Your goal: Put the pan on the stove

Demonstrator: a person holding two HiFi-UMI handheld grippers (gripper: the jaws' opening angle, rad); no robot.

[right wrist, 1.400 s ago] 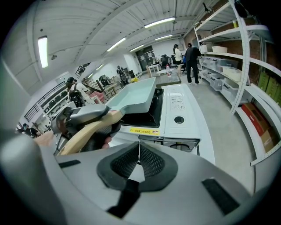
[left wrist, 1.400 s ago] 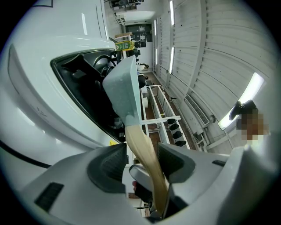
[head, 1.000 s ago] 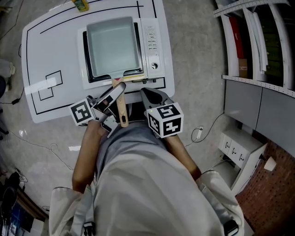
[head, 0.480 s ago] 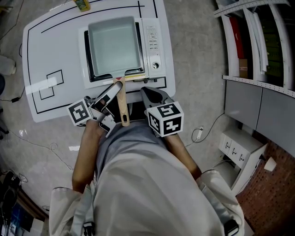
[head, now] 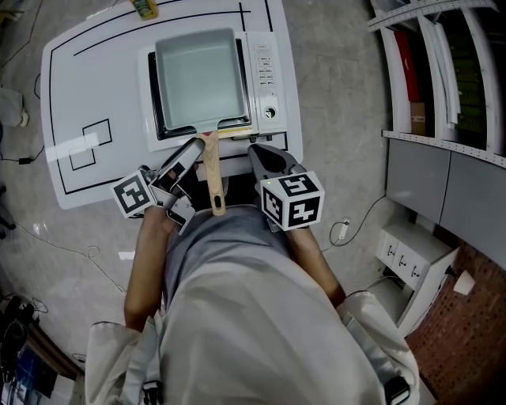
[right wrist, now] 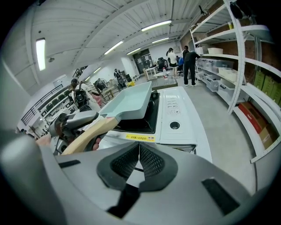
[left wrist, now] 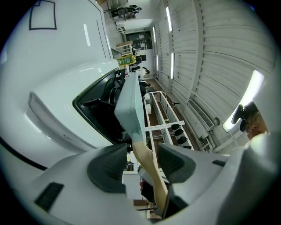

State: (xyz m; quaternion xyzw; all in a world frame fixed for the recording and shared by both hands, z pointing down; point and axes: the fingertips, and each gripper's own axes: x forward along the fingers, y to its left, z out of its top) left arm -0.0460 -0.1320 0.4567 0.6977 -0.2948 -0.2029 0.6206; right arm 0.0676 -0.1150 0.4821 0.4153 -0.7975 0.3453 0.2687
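Observation:
A pale teal square pan [head: 199, 75] sits on the black top of the white stove [head: 265, 75], and its wooden handle [head: 212, 174] points back toward me. My left gripper [head: 192, 149] is at the handle's left side. In the left gripper view the handle [left wrist: 147, 160] runs between the parted jaws with a gap on the left pad's side, so that gripper [left wrist: 140, 165] is open. To the right of the handle, my right gripper [head: 265, 154] is shut with its pads [right wrist: 151, 162] pressed together on nothing. It faces the stove [right wrist: 175, 118] and the pan [right wrist: 129, 103].
The stove stands on a white table [head: 87, 79] with black outlines. A yellow-green bottle [head: 142, 8] is at the table's far edge. Metal shelving [head: 443, 71] lines the right side, and a white socket box [head: 407, 253] sits on the floor. People [right wrist: 189, 61] stand far off.
The left gripper's tips have shifted a little left off the handle. The pan stays on the stove. The right gripper has drifted slightly right.

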